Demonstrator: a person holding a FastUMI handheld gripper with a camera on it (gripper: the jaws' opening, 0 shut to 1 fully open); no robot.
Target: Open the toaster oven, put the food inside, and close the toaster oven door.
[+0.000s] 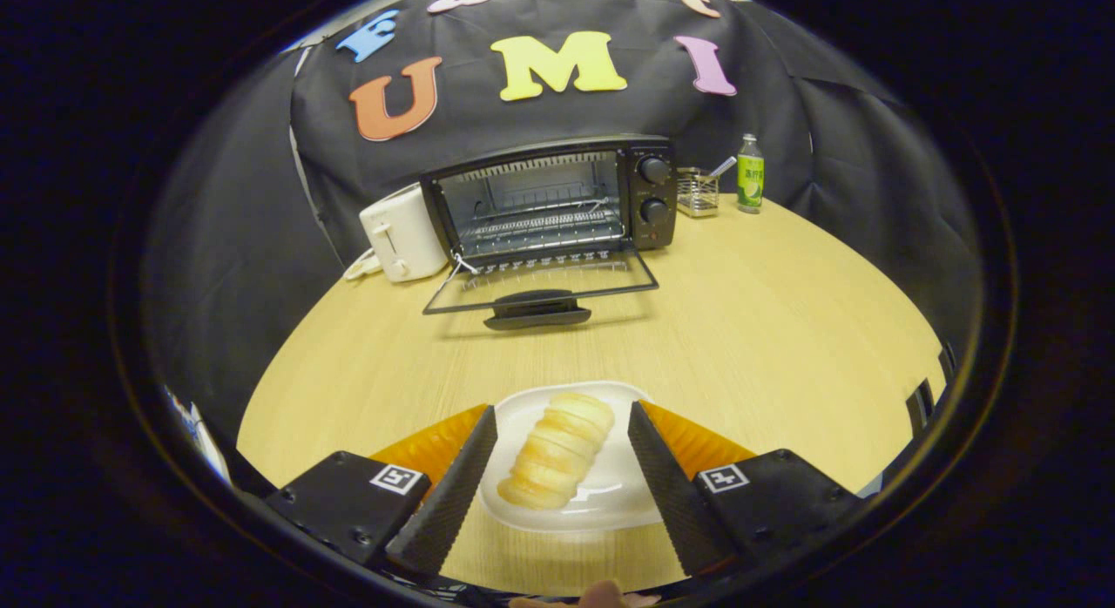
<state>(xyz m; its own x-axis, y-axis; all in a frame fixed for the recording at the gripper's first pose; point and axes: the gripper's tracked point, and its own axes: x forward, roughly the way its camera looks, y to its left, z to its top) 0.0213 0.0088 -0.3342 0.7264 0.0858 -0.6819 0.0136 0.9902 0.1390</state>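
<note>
Gripper view, gripper fingers spread wide, bread on white plate between them untouched, toaster oven beyond, door down.

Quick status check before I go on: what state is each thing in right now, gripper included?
Toaster oven: open, rack bare.
Oven door: folded down flat over the table.
Bread: lying on the plate, between the fingers, not gripped.
Plate: flat on the table, between the fingers.
Gripper: open, fingers either side of the bread.
Bottle: upright, capped, right of the oven.
Toaster: upright, left of the oven.
</note>
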